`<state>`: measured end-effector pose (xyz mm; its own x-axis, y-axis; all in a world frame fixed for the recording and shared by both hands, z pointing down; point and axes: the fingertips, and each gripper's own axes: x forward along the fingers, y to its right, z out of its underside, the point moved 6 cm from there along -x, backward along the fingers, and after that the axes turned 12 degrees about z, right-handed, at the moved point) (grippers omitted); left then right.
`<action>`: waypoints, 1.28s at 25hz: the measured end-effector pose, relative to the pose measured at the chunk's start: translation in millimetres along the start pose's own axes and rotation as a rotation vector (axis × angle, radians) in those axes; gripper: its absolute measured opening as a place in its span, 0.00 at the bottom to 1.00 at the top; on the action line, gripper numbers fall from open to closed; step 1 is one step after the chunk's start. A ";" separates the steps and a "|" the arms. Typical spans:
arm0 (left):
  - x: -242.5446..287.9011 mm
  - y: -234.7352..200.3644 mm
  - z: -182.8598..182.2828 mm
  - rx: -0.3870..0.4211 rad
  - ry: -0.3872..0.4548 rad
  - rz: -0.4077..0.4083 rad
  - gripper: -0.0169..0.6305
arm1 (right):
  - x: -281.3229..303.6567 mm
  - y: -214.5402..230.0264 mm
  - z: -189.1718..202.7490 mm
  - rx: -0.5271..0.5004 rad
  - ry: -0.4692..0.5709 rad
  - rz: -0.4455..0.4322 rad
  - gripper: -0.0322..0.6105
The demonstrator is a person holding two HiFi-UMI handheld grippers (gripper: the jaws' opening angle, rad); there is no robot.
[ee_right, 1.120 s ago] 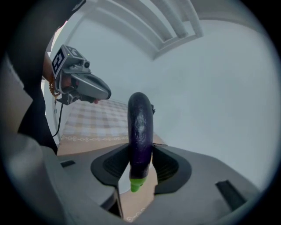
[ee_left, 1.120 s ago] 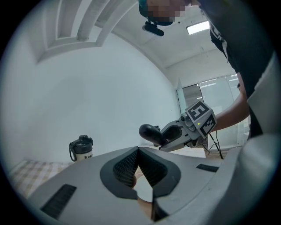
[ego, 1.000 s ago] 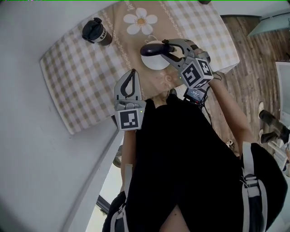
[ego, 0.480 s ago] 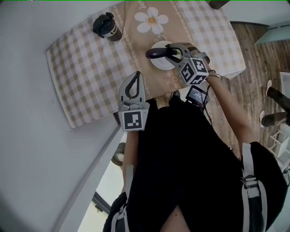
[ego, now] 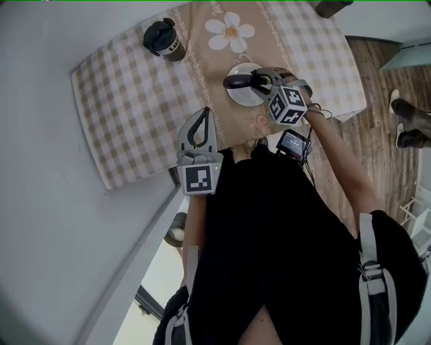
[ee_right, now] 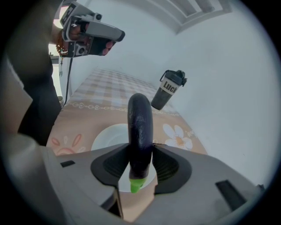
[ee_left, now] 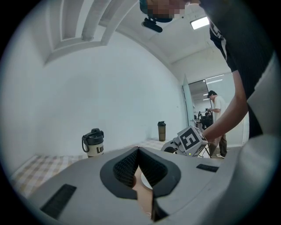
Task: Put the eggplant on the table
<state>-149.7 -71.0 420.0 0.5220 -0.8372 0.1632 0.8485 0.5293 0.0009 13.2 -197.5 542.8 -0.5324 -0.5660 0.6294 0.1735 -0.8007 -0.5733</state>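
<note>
Purple eggplant [ee_right: 139, 123], its green stem end toward the camera, is clamped between the jaws of the right gripper [ee_right: 140, 151]. It hangs over a white plate [ee_right: 105, 138] on the counter [ego: 128, 114], which has a beige checked cloth on it. A dark-lidded tumbler [ego: 163, 42] stands well apart from the plate. The left gripper [ee_left: 138, 153] hovers near the counter's edge, jaws pressed together, empty.

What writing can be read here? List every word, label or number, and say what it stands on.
"Luck": side of the pale, black-lidded tumbler; further letters, if any, curve out of sight.
Script on the checked tablecloth's far edge: too small to read.
Small screen at the person's right wrist: too blurred to read.
</note>
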 end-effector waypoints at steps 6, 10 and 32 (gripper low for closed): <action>-0.4 -5.9 0.2 0.003 -0.008 -0.004 0.01 | 11.4 -6.1 7.1 -0.015 -0.033 -0.027 0.31; 2.3 -5.3 2.9 0.003 -0.014 -0.010 0.01 | 17.6 -11.7 14.1 -0.021 -0.041 -0.045 0.31; 4.6 -5.7 12.7 0.000 -0.024 -0.005 0.01 | 28.6 -22.5 27.4 0.001 -0.070 -0.082 0.31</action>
<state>-153.2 -76.1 433.3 0.5153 -0.8364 0.1866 0.8512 0.5248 0.0018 16.8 -201.1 588.1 -0.4857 -0.5107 0.7095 0.1325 -0.8452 -0.5177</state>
